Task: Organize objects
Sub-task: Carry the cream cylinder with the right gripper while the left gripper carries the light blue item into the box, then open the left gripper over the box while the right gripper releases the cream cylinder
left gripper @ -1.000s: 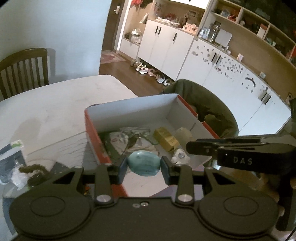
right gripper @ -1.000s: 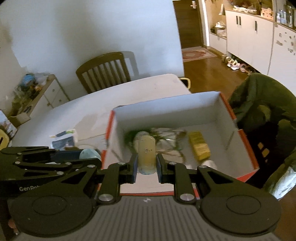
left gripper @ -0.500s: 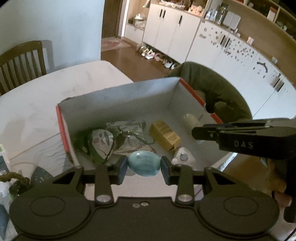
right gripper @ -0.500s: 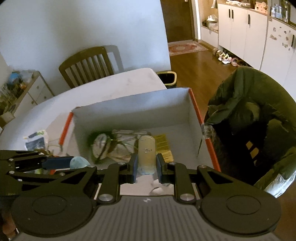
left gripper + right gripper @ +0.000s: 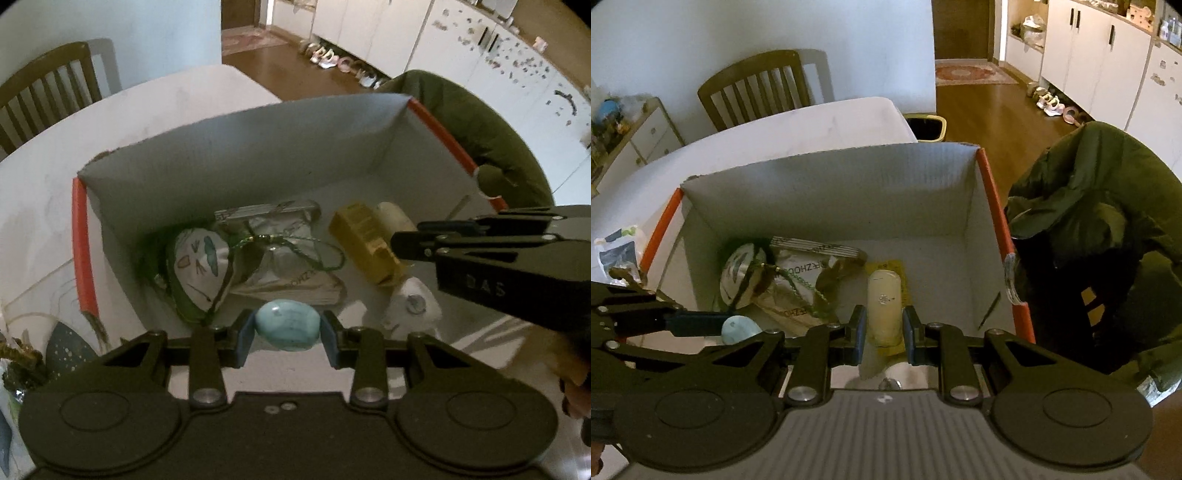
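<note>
A white cardboard box with orange rims (image 5: 258, 147) (image 5: 827, 192) stands on the white table. My left gripper (image 5: 287, 338) is shut on a pale blue egg-shaped thing (image 5: 287, 328) and holds it over the box's near side; it also shows in the right wrist view (image 5: 738, 328). My right gripper (image 5: 884, 330) is shut on a cream cylinder tube (image 5: 884, 310), held over the box's right half, above a yellow packet (image 5: 365, 240). Inside lie a printed pouch with green cord (image 5: 199, 266), a foil bag (image 5: 801, 277) and a white mask (image 5: 413, 306).
A dark green jacket (image 5: 1100, 221) hangs over a chair just right of the box. A wooden chair (image 5: 757, 88) stands at the table's far side. Small packets and clutter (image 5: 617, 254) lie on the table left of the box. White cabinets line the far wall.
Both grippers have moved forward and over the box with their objects still held. The view now looks down into the box.
</note>
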The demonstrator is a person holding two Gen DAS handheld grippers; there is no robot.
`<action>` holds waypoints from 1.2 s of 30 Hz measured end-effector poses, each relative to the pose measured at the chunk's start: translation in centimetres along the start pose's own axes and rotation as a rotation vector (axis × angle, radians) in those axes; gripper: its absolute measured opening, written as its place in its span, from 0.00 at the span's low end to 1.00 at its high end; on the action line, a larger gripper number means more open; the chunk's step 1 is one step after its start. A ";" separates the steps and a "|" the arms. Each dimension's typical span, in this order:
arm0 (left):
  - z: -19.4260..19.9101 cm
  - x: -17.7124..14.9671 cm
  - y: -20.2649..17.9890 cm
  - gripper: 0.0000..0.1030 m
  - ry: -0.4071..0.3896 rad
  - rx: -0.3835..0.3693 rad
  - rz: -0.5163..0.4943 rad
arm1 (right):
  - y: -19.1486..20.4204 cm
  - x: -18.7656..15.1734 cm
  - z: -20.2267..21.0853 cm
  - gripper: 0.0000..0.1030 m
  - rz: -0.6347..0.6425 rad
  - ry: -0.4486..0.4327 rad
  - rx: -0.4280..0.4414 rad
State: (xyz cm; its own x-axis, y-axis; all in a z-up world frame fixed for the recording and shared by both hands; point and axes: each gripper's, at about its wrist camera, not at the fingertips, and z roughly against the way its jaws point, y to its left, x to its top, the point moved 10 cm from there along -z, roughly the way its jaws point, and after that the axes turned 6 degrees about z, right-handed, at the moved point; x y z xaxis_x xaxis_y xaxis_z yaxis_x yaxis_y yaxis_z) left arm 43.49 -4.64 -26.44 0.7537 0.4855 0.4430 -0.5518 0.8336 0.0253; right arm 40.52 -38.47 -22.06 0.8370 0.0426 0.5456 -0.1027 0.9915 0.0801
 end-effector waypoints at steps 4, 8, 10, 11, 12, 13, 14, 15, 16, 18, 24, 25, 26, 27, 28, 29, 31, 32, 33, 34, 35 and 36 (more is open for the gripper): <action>-1.0 0.2 0.3 0.36 0.040 0.036 0.005 | 0.0 0.2 -0.7 0.20 0.012 0.010 0.000; -2.1 0.0 0.7 0.36 0.091 0.072 0.020 | -0.2 0.3 -1.2 0.20 0.023 0.018 -0.001; -2.5 0.0 0.9 0.36 0.109 0.085 0.030 | -0.3 0.2 -1.4 0.20 0.023 0.023 0.004; -2.6 -0.1 0.9 0.36 0.116 0.089 0.035 | -0.3 0.2 -1.4 0.20 0.023 0.025 0.004; -2.8 -0.2 1.0 0.36 0.126 0.093 0.038 | -0.4 0.2 -1.5 0.20 0.022 0.026 0.005; -2.9 -0.2 1.1 0.36 0.134 0.098 0.041 | -0.4 0.2 -1.6 0.20 0.022 0.028 0.007; -3.0 -0.3 1.3 0.36 0.140 0.104 0.051 | -0.5 0.2 -1.6 0.20 0.021 0.030 0.009; -3.1 -0.3 1.4 0.36 0.147 0.109 0.054 | -0.5 0.2 -1.7 0.20 0.020 0.033 0.013; -3.2 -0.4 1.5 0.36 0.153 0.112 0.058 | -0.5 0.2 -1.8 0.20 0.018 0.035 0.017; -3.4 -0.5 1.7 0.37 0.170 0.116 0.075 | -0.5 0.1 -1.9 0.20 0.023 0.039 0.020; -3.5 -0.9 2.0 0.38 0.199 0.127 0.089 | -0.4 0.1 -2.1 0.20 0.031 0.047 0.019; -3.6 -1.0 2.1 0.38 0.204 0.129 0.092 | -0.4 0.0 -2.1 0.20 0.034 0.049 0.017; -3.5 -1.1 2.1 0.38 0.206 0.130 0.095 | -0.4 0.0 -2.1 0.20 0.034 0.048 0.020; -3.5 -1.1 2.1 0.38 0.207 0.131 0.094 | -0.5 0.0 -2.0 0.20 0.034 0.047 0.023; -3.5 -1.2 2.2 0.39 0.210 0.131 0.094 | -0.5 -0.1 -2.0 0.20 0.035 0.046 0.021; -3.4 -1.2 2.2 0.40 0.212 0.133 0.095 | -0.6 -0.1 -2.1 0.20 0.037 0.048 0.021; -3.3 -1.4 2.3 0.44 0.215 0.134 0.102 | -0.6 -0.1 -2.0 0.20 0.039 0.050 0.024; -3.2 -1.5 2.3 0.45 0.215 0.132 0.107 | -0.6 -0.2 -2.0 0.20 0.037 0.050 0.025; -3.1 -1.5 2.4 0.46 0.212 0.129 0.109 | -0.6 -0.2 -1.9 0.20 0.034 0.050 0.030; -2.9 -1.5 2.4 0.50 0.209 0.128 0.110 | -0.6 -0.2 -1.8 0.20 0.032 0.050 0.037; -2.8 -1.6 2.4 0.57 0.206 0.128 0.112 | -0.6 -0.2 -1.7 0.20 0.032 0.048 0.043; -2.6 -1.6 2.4 0.58 0.198 0.132 0.111 | -0.5 -0.2 -1.5 0.20 0.032 0.045 0.047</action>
State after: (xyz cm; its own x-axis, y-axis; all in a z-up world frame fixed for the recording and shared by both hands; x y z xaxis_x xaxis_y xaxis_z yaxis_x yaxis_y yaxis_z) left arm 41.87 -2.69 -29.38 0.7338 0.6254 0.2654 -0.6673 0.7369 0.1082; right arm 41.20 -38.82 -23.47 0.8562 0.0810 0.5102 -0.1540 0.9827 0.1025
